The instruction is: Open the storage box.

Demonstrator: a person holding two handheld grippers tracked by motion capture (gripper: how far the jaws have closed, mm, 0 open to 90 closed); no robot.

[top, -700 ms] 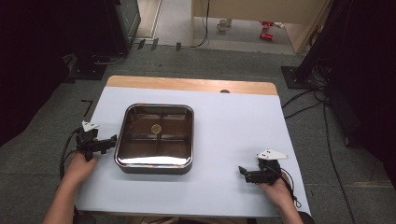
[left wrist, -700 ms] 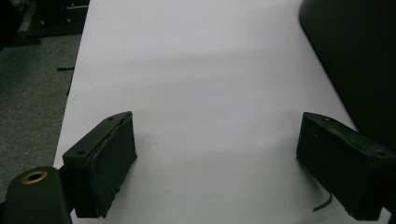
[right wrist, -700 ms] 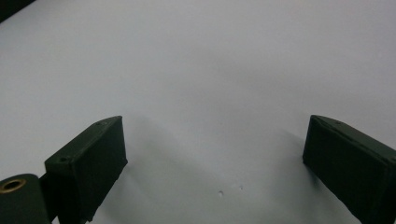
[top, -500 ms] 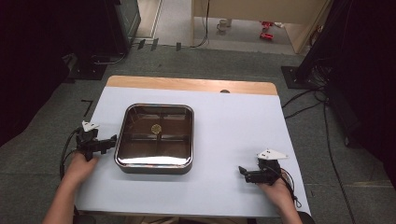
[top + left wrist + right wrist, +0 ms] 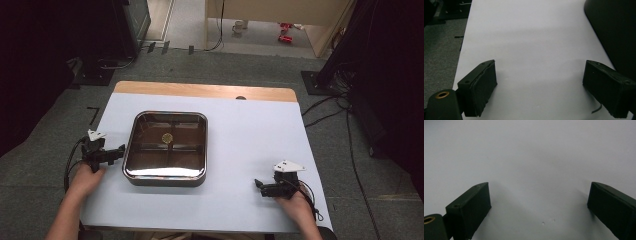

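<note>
A square stainless steel basin with a brass drain is sitting on the white worktop, toward its left edge and nearer the front than the back. The left gripper is resting at the worktop's left edge, just beside the basin's left wall, its jaws standing wide apart with nothing between them. The right gripper is lying near the front right corner, well apart from the basin, its jaws likewise spread over bare worktop.

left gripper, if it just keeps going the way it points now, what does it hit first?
Most likely the metal tray. In the high view the left gripper points right at the tray's near-left wall, jaws open and empty. Its own view shows bare white tabletop ahead, so alignment is uncertain.
</note>
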